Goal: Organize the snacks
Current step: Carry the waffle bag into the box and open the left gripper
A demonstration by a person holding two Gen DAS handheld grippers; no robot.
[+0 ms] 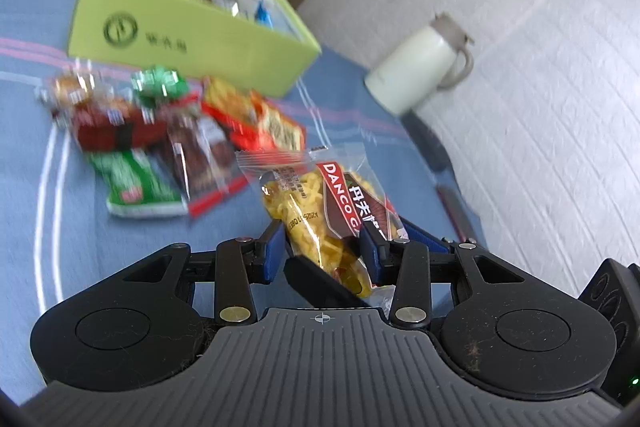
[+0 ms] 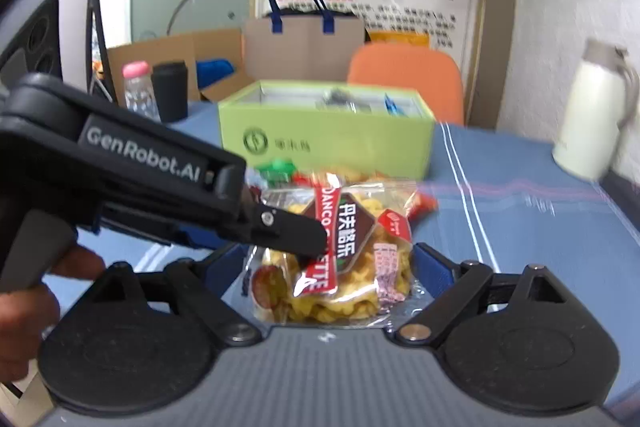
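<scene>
A clear Danco packet of yellow snacks (image 1: 320, 211) is clamped between my left gripper's (image 1: 320, 247) blue pads. In the right wrist view the same packet (image 2: 340, 259) lies between my right gripper's (image 2: 332, 267) wide-spread blue fingers, and the left gripper (image 2: 288, 231) reaches in from the left and pinches it. The open green box (image 1: 192, 39) stands behind with a few wrapped snacks inside; it also shows in the right wrist view (image 2: 328, 143). A pile of snack packets (image 1: 160, 131) lies on the blue cloth in front of the box.
A white thermos jug (image 1: 420, 67) stands at the table's right edge, also in the right wrist view (image 2: 592, 115). An orange chair (image 2: 404, 79) is behind the box. A pink-capped bottle (image 2: 138, 91) and a black cup (image 2: 170, 91) stand at the back left.
</scene>
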